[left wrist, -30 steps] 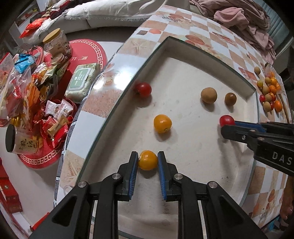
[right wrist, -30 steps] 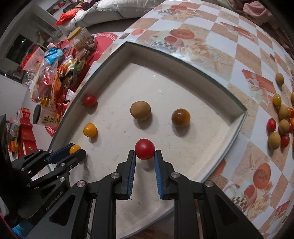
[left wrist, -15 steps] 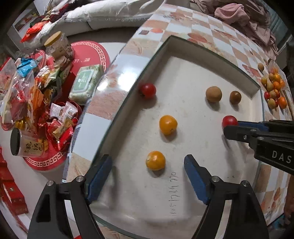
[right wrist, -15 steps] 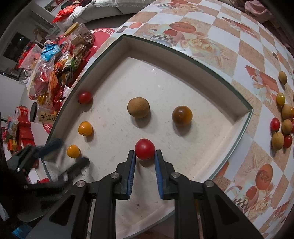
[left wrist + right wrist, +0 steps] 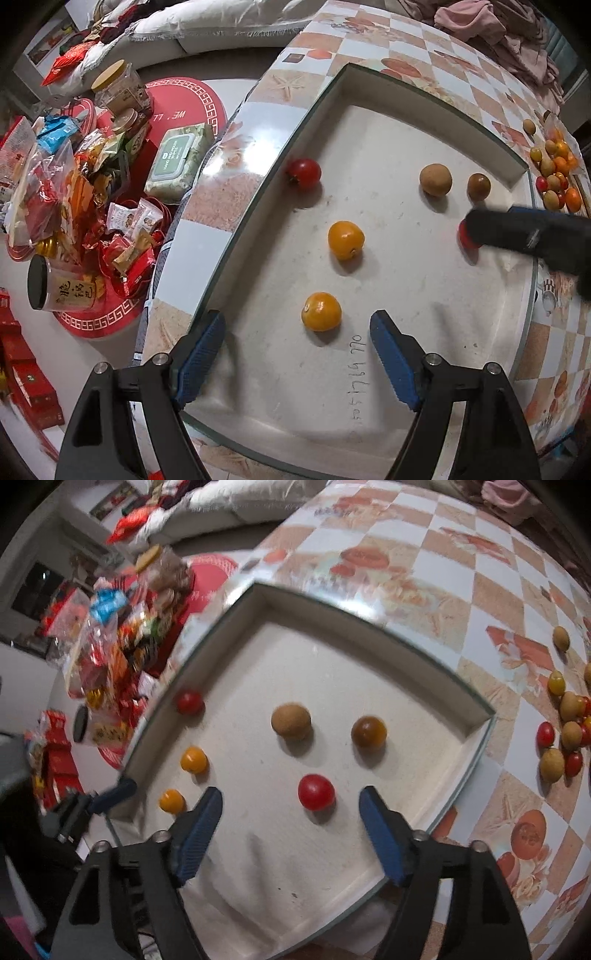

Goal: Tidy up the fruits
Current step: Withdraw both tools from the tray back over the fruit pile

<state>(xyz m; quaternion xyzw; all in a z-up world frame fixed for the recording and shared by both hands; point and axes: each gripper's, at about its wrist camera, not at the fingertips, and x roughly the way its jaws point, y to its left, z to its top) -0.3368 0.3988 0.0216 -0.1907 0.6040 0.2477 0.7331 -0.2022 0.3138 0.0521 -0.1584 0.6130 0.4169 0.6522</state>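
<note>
Six fruits lie in the shallow white tray (image 5: 476,734), well apart from one another: a red tomato (image 5: 316,792) near the front, a tan round fruit (image 5: 291,720) and a dark brown fruit (image 5: 368,731) behind it, and along the left wall a second red tomato (image 5: 189,702), an orange fruit (image 5: 194,760) and a smaller orange fruit (image 5: 321,311) at the front corner.

The right gripper (image 5: 291,825) has just been opening; its blue fingers (image 5: 380,836) now stand wide, with the red tomato resting on the tray floor ahead of and between them, touched by neither. The left gripper (image 5: 297,354) has likewise just opened, and its fingers (image 5: 393,360) stand wide on either side of the small orange fruit, clear of it. Neither gripper holds anything.

Judged from the layout, both fruits have been set down and released, so this placement step appears complete.

What is left: a loose heap of fruit (image 5: 565,731) (red, tan and yellow pieces, several touching) lies on the chequered bench (image 5: 461,579) to the right of the tray, with one tan fruit (image 5: 561,638) apart from it. The task seems at an early-to-middle stage, since more pieces lie outside the tray than inside. Snack packets (image 5: 74,192) crowd a red mat beyond the bench's left edge.
</note>
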